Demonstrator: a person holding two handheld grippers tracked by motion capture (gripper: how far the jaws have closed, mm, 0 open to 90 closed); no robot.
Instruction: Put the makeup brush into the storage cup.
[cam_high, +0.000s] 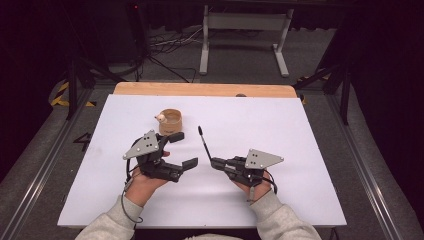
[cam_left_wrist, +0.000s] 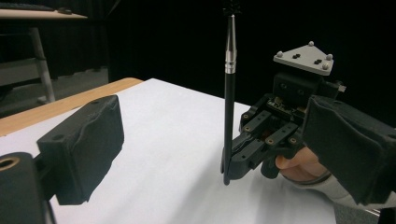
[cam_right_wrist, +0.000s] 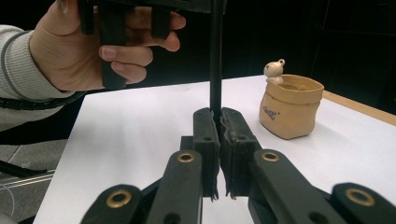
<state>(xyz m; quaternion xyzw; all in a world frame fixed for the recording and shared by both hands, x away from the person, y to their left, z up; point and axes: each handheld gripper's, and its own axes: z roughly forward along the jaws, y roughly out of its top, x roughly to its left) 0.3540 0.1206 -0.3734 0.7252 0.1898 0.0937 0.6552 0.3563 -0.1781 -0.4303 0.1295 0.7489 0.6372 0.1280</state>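
Observation:
A slim black brush (cam_high: 204, 142) with a silver collar stands upright, its lower end pinched between the pads of my right gripper (cam_high: 214, 162), which is shut on it. In the right gripper view the jaws (cam_right_wrist: 219, 135) meet around the brush handle (cam_right_wrist: 215, 70). My left gripper (cam_high: 184, 149) hovers just left of the brush, its jaws wide apart and empty. In the left gripper view the brush (cam_left_wrist: 229, 93) and the right gripper (cam_left_wrist: 238, 161) stand ahead, between the left gripper's own spread jaws (cam_left_wrist: 215, 126). A tan sack-shaped pot (cam_high: 170, 121) with a small figure on its rim sits behind the left gripper.
A white sheet (cam_high: 280, 125) covers the table, with a wooden edge (cam_high: 205, 90) showing at the back. The pot (cam_right_wrist: 289, 109) sits to the right in the right gripper view. Behind the table are a desk frame (cam_high: 240, 30) and cables on the floor.

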